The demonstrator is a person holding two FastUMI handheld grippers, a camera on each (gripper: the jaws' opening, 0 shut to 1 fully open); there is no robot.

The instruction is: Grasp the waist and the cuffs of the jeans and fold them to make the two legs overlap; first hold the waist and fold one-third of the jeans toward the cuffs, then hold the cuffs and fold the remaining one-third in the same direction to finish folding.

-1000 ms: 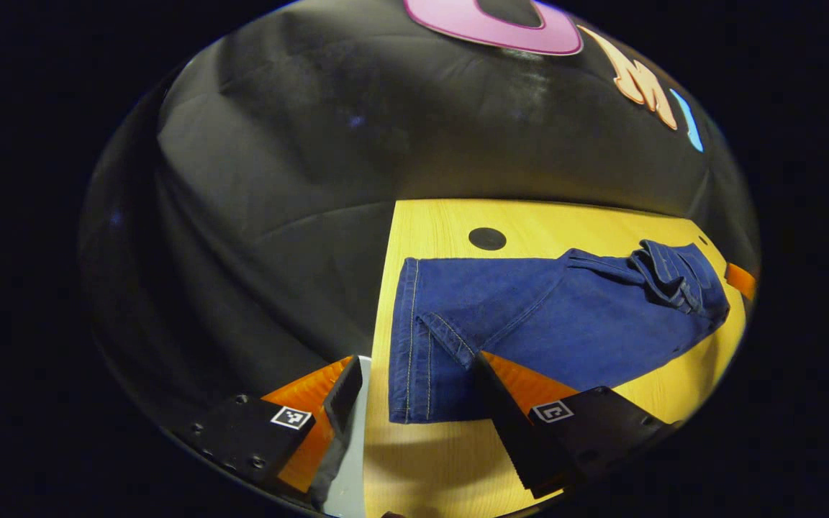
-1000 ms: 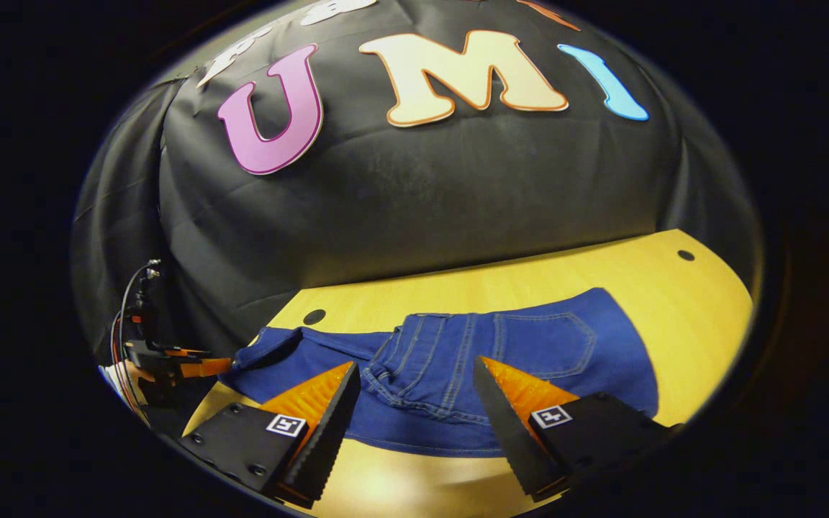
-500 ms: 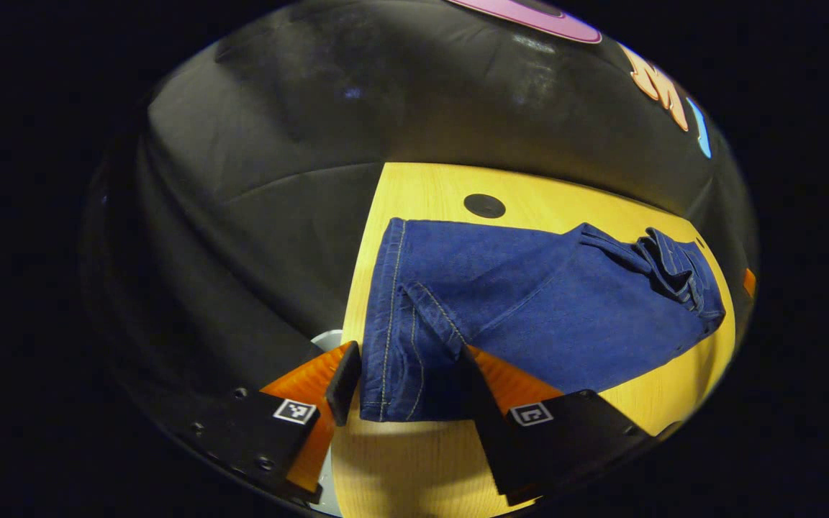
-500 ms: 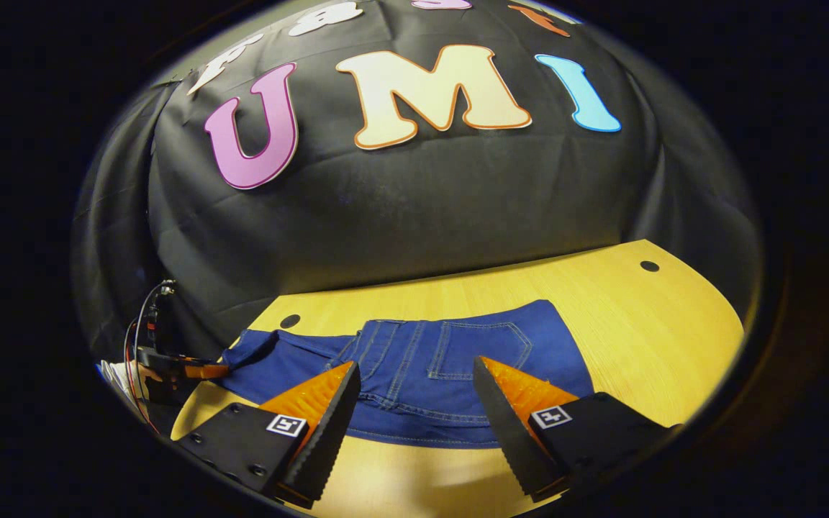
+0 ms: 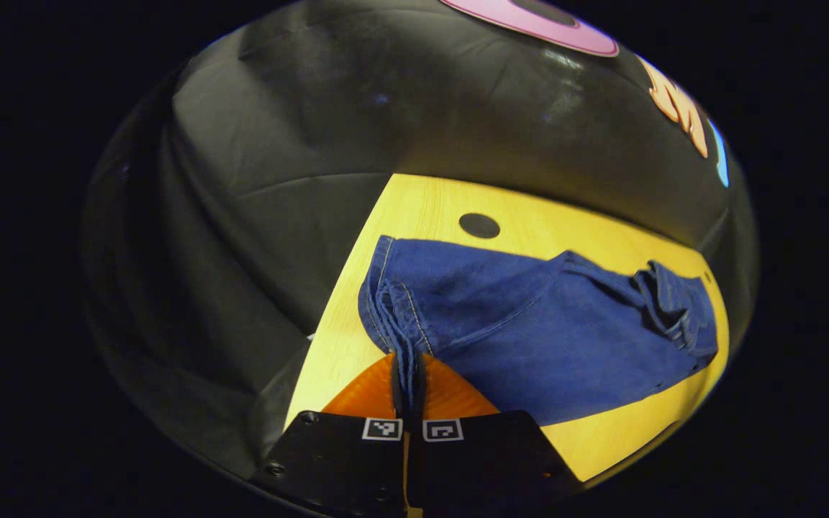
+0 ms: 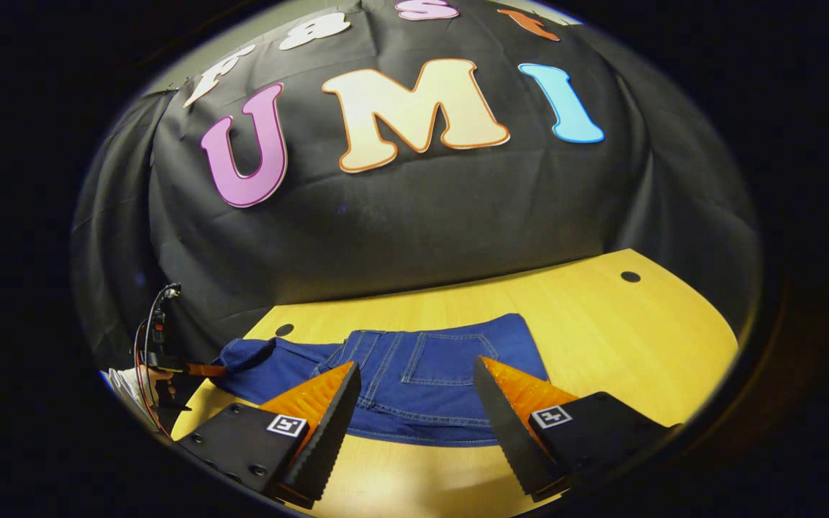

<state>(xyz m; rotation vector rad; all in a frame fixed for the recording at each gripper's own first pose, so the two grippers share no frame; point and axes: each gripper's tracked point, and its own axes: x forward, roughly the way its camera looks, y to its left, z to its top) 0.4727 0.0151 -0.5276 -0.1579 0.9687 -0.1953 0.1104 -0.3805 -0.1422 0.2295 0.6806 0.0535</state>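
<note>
Denim jeans (image 5: 529,324) lie along the wooden table (image 6: 637,324), their cuffs pinched in the left gripper (image 5: 409,374) for folding, while the right gripper (image 6: 414,417) hovers with fingers wide near the waist.

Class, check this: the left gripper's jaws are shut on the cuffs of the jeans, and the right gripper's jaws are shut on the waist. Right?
Half right. The right gripper view shows the right gripper with jaws open over the waist, gripping nothing. The left gripper is shut on the cuffs.

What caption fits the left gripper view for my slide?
Left gripper shut on the cuffs of jeans lying on a table.
</note>
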